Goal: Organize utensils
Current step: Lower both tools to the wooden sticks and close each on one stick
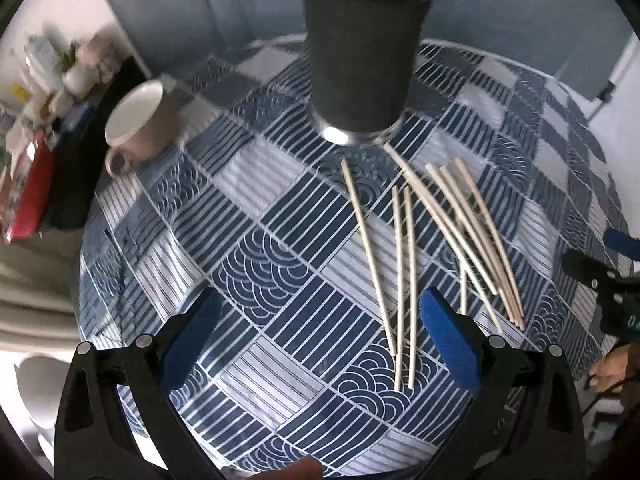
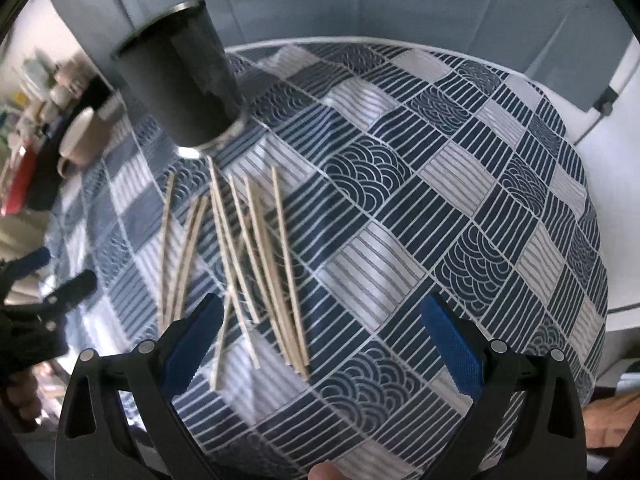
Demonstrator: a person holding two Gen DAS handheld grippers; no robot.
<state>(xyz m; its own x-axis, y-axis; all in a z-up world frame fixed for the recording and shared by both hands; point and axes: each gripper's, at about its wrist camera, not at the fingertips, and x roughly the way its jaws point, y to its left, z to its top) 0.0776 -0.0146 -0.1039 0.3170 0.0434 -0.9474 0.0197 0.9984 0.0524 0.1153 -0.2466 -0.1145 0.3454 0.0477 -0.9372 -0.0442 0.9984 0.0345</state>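
Several pale wooden chopsticks (image 1: 436, 240) lie loose on the blue patterned tablecloth (image 1: 260, 272), fanned out in front of a tall black cup (image 1: 360, 60) that stands upright. My left gripper (image 1: 320, 340) hovers open above the cloth, its right pad next to the chopsticks' near ends, holding nothing. In the right wrist view the same chopsticks (image 2: 256, 260) lie left of centre below the black cup (image 2: 180, 76). My right gripper (image 2: 320, 340) is open too, with its left pad over the near chopstick tips. The right gripper (image 1: 600, 280) shows at the left view's right edge.
A white mug (image 1: 140, 124) lies tilted on the cloth at the left. Beyond it a dark shelf holds bottles and a red box (image 1: 28, 188). The round table's edge (image 2: 592, 240) curves off to the right. The left gripper (image 2: 48, 296) shows at the right view's left edge.
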